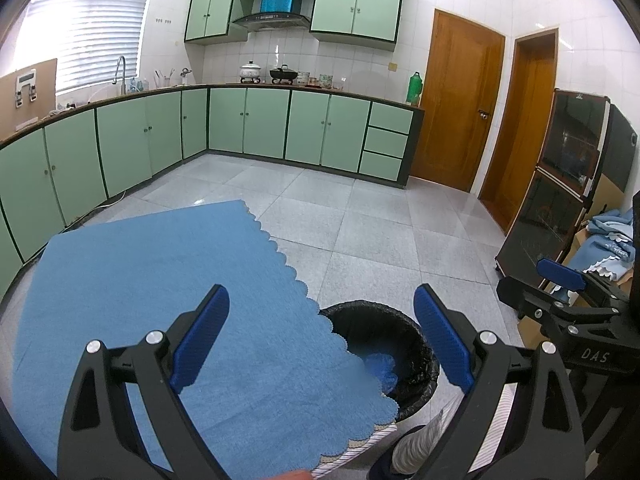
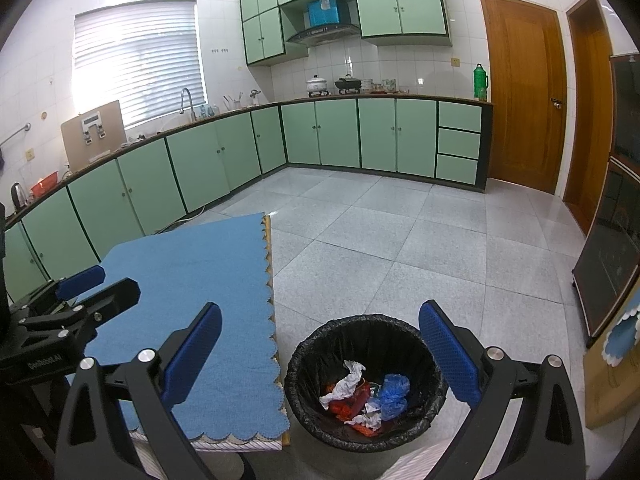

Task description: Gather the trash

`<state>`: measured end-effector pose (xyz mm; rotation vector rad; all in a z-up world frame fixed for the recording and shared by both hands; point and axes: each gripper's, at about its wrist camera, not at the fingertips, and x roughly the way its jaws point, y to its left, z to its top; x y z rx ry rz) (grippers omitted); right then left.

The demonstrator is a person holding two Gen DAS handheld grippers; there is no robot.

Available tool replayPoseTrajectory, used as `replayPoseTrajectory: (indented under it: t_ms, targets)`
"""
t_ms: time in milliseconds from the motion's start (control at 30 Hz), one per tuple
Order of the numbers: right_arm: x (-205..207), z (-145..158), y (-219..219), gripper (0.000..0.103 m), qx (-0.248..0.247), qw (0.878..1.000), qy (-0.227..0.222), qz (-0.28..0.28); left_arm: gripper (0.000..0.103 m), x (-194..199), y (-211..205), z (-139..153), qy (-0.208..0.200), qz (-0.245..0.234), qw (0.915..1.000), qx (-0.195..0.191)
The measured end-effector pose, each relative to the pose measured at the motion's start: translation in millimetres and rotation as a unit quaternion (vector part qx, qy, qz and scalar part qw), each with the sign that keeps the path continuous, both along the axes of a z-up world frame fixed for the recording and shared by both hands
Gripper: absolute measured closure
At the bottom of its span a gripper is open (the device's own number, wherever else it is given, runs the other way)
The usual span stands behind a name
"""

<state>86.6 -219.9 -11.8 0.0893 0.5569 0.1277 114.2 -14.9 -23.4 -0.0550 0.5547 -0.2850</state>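
Kitchen floor tiles (image 2: pixel 400 240) are filling most of both views. Right gripper (image 2: pixel 320 354) is hanging released, holding nothing, with the bin (image 2: pixel 304 368) sitting between its jaws, crumpled white, red and blue trash (image 2: pixel 362 394) lying inside. Left gripper (image 1: pixel 322 336) is also gaping wide and empty, over the blue cloth (image 1: pixel 140 280), its right jaw above the bin. Green cabinets (image 2: pixel 340 132) are lining the walls beyond.

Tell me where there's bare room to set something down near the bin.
The blue tablecloth is bare from its scalloped edge back toward the cabinets. The tiled floor beyond the bin is open. The bin's bottom is crowded with trash.
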Motion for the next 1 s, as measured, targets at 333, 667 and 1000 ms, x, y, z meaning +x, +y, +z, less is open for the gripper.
replayPoseTrajectory:
  t_ms: [333, 667, 1000]
  targets:
    - [1.6, -2.2, 0.2, 0.006, -0.002, 1.0, 0.003, 0.0, 0.012, -1.6, -0.5, 0.0, -0.001, 0.002, 1.0, -0.002]
    - [2.7, -1.8, -0.1, 0.006, -0.003, 1.0, 0.003, 0.0, 0.012, -1.8, -2.5, 0.8, 0.002, 0.001, 1.0, 0.001]
    - [2.4, -2.2, 0.4, 0.006, -0.003, 1.0, 0.003, 0.0, 0.012, -1.9, -2.9, 1.0, 0.001, 0.001, 1.0, 0.001]
